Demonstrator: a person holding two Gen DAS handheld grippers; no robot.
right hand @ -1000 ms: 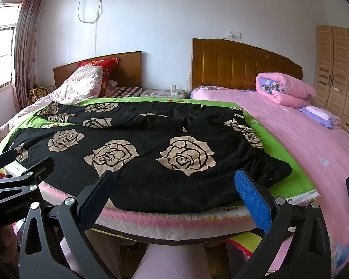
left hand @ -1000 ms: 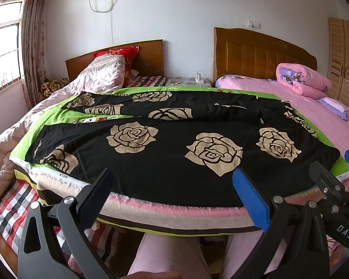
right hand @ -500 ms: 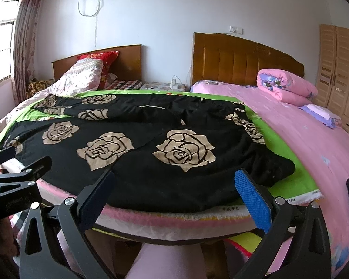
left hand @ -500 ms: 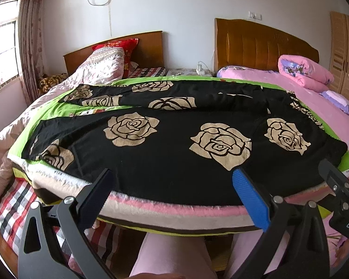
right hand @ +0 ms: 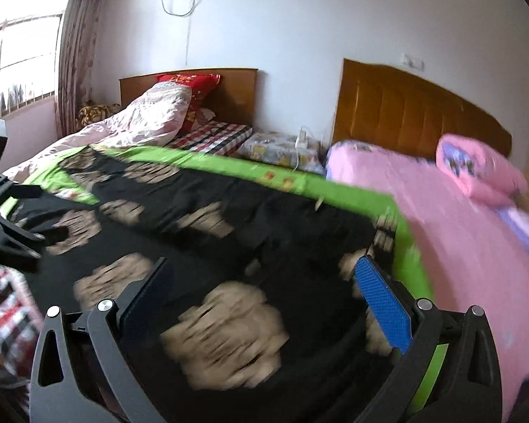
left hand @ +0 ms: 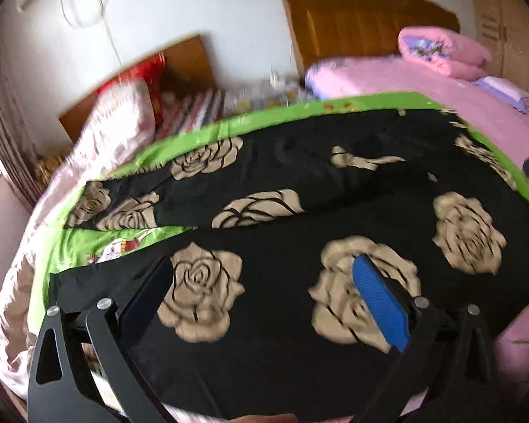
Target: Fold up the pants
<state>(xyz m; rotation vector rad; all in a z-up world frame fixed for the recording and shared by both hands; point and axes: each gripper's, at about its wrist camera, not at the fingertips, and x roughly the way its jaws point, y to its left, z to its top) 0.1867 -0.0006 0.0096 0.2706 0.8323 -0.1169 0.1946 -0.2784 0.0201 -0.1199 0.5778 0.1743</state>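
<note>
Lying spread across the green sheet (left hand: 208, 134), the pants (left hand: 299, 218) (black, printed with tan roses) have both legs pointing toward the left side of the bed, the far leg angled away from the near one so that a wedge of green shows between them. From my left wrist view, the left gripper (left hand: 261, 289) sits over the near leg with its jaws spread wide and nothing between them; one black finger (left hand: 148, 292) and one blue-padded finger (left hand: 381, 299) frame a rose on the cloth. Whether the fingertips touch the fabric I cannot tell. From my right wrist view, the right gripper (right hand: 264, 292) is likewise parted and empty, placed over the waist end of the pants (right hand: 229, 246) near the right edge of the green sheet (right hand: 409, 257); this view is heavily blurred, so the print reads only as smears. The left gripper's frame (right hand: 10, 225) shows at the far left of that view. Beyond the sheet lie a pink bedspread (right hand: 458, 246), a rolled pink quilt (left hand: 444, 49), two wooden headboards (right hand: 416, 109), and a red pillow (right hand: 194, 88).
</note>
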